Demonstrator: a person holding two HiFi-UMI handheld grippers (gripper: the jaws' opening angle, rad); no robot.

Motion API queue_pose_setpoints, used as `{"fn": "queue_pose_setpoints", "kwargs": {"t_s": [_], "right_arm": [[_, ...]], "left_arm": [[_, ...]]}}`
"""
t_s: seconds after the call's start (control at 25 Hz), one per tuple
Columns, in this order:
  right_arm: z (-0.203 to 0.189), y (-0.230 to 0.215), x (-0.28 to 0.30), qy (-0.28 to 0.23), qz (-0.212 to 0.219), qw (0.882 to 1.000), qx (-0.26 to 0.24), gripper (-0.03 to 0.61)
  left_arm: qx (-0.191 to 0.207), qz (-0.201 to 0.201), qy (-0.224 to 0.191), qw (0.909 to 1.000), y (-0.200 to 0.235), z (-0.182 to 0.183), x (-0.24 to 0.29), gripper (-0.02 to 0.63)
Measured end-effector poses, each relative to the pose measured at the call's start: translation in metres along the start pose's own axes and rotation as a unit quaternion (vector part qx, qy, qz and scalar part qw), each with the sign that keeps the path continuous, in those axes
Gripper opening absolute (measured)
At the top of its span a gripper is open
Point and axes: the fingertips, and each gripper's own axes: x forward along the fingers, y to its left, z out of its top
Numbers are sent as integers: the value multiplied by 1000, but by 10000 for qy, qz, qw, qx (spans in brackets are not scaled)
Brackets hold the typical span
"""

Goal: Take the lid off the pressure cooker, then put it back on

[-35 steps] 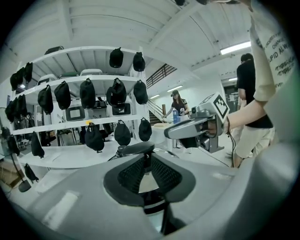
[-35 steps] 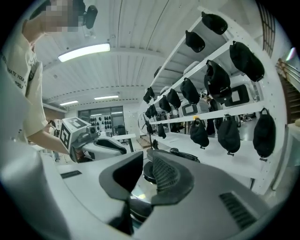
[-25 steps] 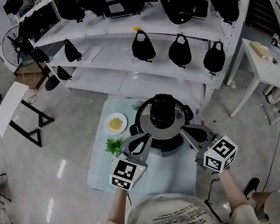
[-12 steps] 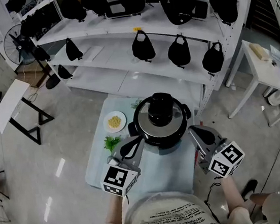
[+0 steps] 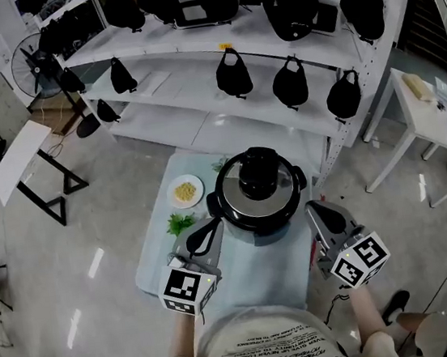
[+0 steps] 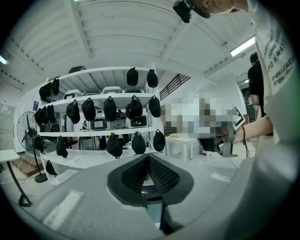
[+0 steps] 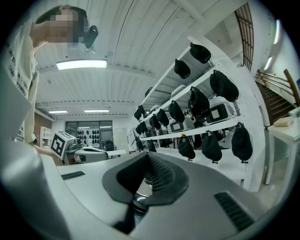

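The pressure cooker (image 5: 258,193), black with a steel lid and a black knob (image 5: 257,174), stands on a small table (image 5: 256,271) covered in pale blue; its lid sits on the pot. My left gripper (image 5: 212,231) hangs just off the cooker's near left side, not touching it. At the near right, my right gripper (image 5: 319,210) is also apart from it. Both are shut with nothing held. In the left gripper view the ribbed pads (image 6: 159,176) meet; the right gripper view shows its pads (image 7: 161,176) together the same way.
A white plate of yellow food (image 5: 184,192) and green leaves (image 5: 180,222) lie left of the cooker. Behind stand white shelves (image 5: 193,71) hung with black bags. A white table (image 5: 436,117) is at right, a fan (image 5: 34,72) and a folding table (image 5: 21,159) at left.
Both grippers have drawn back from the cooker's sides toward the person and a little up. The cooker and its lid have stayed in place.
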Motion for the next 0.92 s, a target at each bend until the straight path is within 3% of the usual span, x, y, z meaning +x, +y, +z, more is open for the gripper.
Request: {"fn": "queue_pose_setpoints", "kwargs": {"t_s": [0.92], "right_arm": [[-12, 7, -6, 30, -105, 9999, -110, 5]], "left_arm": [[49, 195, 173, 9996, 2, -13, -4, 26]]}}
